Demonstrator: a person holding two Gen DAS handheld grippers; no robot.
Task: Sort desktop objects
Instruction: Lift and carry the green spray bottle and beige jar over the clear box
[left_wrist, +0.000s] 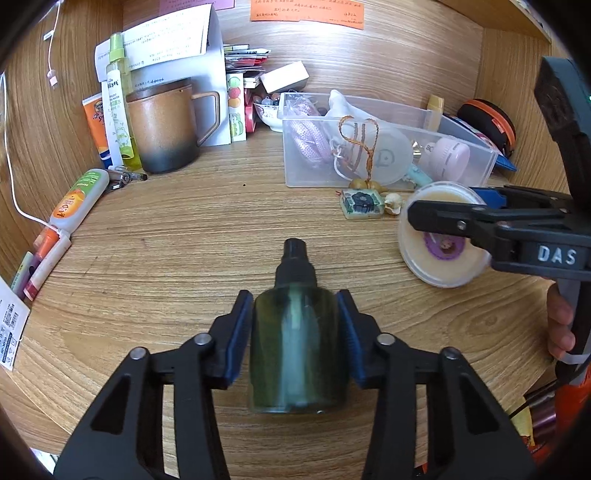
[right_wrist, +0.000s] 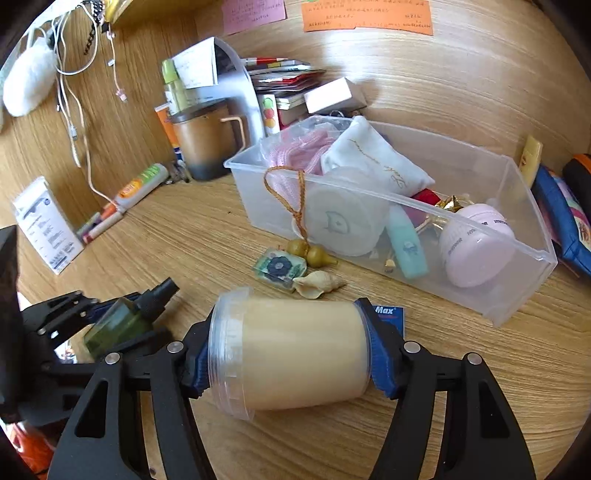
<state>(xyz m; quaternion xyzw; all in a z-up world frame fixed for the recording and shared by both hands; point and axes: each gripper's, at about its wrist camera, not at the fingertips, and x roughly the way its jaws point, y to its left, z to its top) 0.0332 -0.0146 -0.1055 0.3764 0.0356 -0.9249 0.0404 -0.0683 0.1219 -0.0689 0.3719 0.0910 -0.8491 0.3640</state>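
While each hand-held gripper clamps its load, only the left view shows the jar's (left_wrist: 439, 240) purple label (left_wrist: 443, 246).

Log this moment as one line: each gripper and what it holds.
left gripper: shut on spray bottle | right gripper: shut on cream jar | bin: ahead

- You're at a personal desk (left_wrist: 221, 229) in a home or dorm study nook: wood-grain top, matching wood panels closing it in at the back and sides.
- Orange note (left_wrist: 306, 13) and a pink one (right_wrist: 255, 11), both handwritten, stuck on the back panel.
- Brown mug (left_wrist: 162, 129) stands beside a sunscreen tube (left_wrist: 96, 125) and spray bottle (left_wrist: 120, 99).
- Clear plastic bin (right_wrist: 509, 306) holds pouches, cosmetics, trinkets.
- White charging cables (right_wrist: 74, 110) hang down the left panel; papers (left_wrist: 166, 40) propped behind the mug.
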